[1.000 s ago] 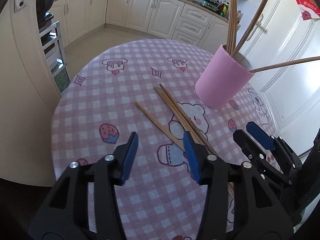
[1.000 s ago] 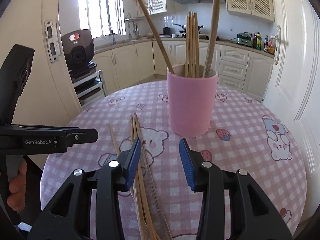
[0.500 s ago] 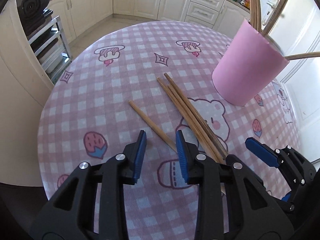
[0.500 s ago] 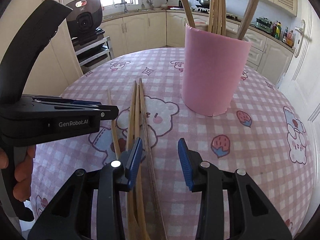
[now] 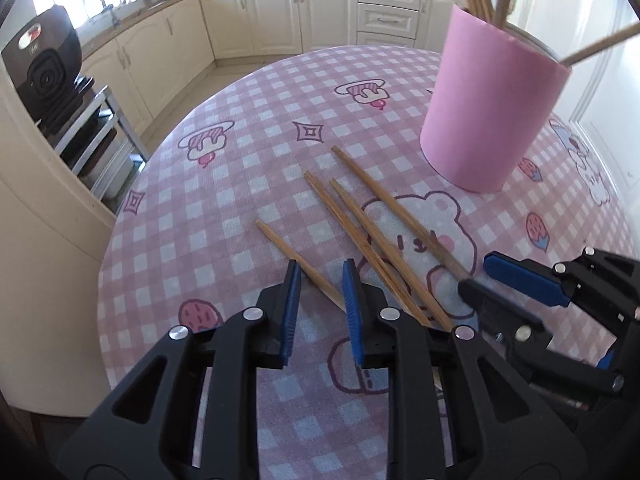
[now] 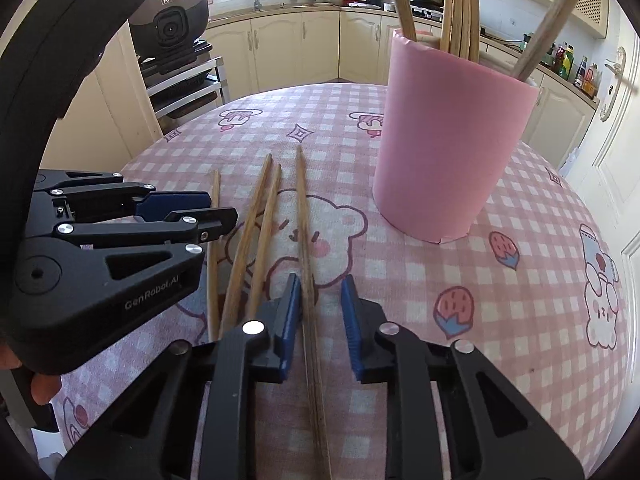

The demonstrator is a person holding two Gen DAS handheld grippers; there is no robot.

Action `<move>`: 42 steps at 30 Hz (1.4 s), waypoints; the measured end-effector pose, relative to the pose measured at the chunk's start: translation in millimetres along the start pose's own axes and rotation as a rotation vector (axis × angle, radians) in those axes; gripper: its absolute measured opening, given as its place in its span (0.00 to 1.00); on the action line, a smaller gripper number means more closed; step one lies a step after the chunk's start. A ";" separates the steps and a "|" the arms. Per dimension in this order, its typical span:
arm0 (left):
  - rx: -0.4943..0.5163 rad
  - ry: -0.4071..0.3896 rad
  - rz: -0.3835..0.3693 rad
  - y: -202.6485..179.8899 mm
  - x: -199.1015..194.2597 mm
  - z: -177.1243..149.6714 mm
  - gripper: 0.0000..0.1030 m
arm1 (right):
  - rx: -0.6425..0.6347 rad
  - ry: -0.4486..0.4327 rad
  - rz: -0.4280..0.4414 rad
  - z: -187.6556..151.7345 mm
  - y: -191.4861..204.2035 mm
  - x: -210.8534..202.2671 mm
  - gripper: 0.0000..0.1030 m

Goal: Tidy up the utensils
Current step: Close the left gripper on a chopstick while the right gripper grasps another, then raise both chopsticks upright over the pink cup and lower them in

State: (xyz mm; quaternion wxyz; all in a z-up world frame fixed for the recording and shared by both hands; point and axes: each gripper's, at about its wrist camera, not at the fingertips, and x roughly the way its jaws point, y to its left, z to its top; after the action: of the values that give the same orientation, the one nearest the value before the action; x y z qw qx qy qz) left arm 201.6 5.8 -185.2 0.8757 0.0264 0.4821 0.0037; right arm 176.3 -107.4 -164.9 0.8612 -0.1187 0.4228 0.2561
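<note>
You are partway through: 4 chopsticks lie loose on the surface (image 5: 224,184), and several already stand in the pink cup (image 6: 448,148), which sits upright just beyond their far tips. Your left claw (image 5: 320,286) has just been narrowing around the leftmost chopstick (image 5: 280,245), which sits between its blue pads, not visibly pinched yet. Your right claw (image 6: 320,300) has likewise been narrowing around the rightmost chopstick (image 6: 303,216), with a gap showing beside it. The middle 2 chopsticks (image 6: 256,236) remain untouched.
</note>
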 end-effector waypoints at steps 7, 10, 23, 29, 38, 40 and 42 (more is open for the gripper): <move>0.135 0.017 -0.027 4.1 -2.9 -0.2 0.15 | 0.038 0.021 0.026 -8.4 -10.2 -8.6 0.05; 0.154 0.030 -0.041 11.1 -4.4 -1.8 0.13 | 0.050 0.042 0.055 -12.1 -10.6 -13.5 0.06; 0.000 0.060 -0.124 36.3 4.7 7.7 0.13 | 0.040 0.045 0.041 11.9 3.6 5.2 0.06; -0.023 0.078 -0.128 41.6 10.0 17.1 0.13 | 0.021 0.056 0.033 33.7 6.9 20.6 0.09; -0.029 0.061 -0.116 40.3 10.7 18.5 0.12 | 0.003 0.086 0.025 59.2 9.9 44.5 0.10; -0.030 0.054 -0.115 40.2 10.7 18.6 0.11 | 0.012 0.087 0.033 62.5 9.6 48.2 0.11; -0.035 0.048 -0.117 40.9 11.0 18.7 0.11 | 0.020 0.089 0.042 64.8 9.1 51.1 0.10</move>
State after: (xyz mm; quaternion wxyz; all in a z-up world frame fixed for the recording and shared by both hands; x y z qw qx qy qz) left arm 224.1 46.1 -182.5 0.8630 -0.0173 0.5035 -0.0386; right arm 240.8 -55.0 -165.3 0.8371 -0.1125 0.4656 0.2642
